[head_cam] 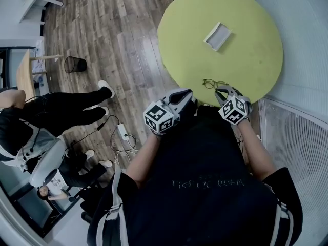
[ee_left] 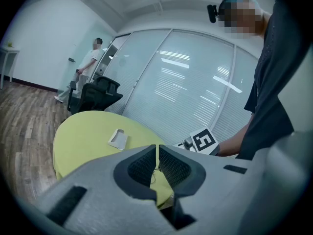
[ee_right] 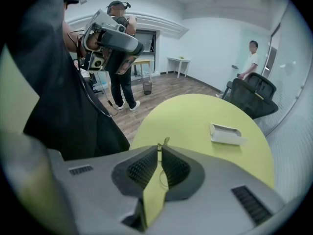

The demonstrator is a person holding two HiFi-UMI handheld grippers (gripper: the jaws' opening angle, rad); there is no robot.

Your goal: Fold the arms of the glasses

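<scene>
Thin-framed glasses [head_cam: 214, 84] lie at the near edge of the round yellow-green table [head_cam: 246, 60]. My right gripper [head_cam: 221, 91] is at their right end, and in the right gripper view it [ee_right: 160, 148] is shut on one arm of the glasses, whose tip [ee_right: 166, 142] pokes out above the pads. My left gripper [head_cam: 185, 94] hangs just off the table's rim to the left of the glasses, apart from them. In the left gripper view it [ee_left: 157, 148] is shut with nothing between its pads, and a bit of thin wire frame [ee_left: 154, 178] shows through the slit below.
A white open case [head_cam: 218, 36] lies mid-table, also seen in both gripper views [ee_left: 118, 139] [ee_right: 226, 133]. A black office chair [ee_right: 253, 97] stands beyond the table. People stand on the wood floor [head_cam: 77, 104]. A waste bin [head_cam: 75, 64] and cables [head_cam: 122, 132] are to the left.
</scene>
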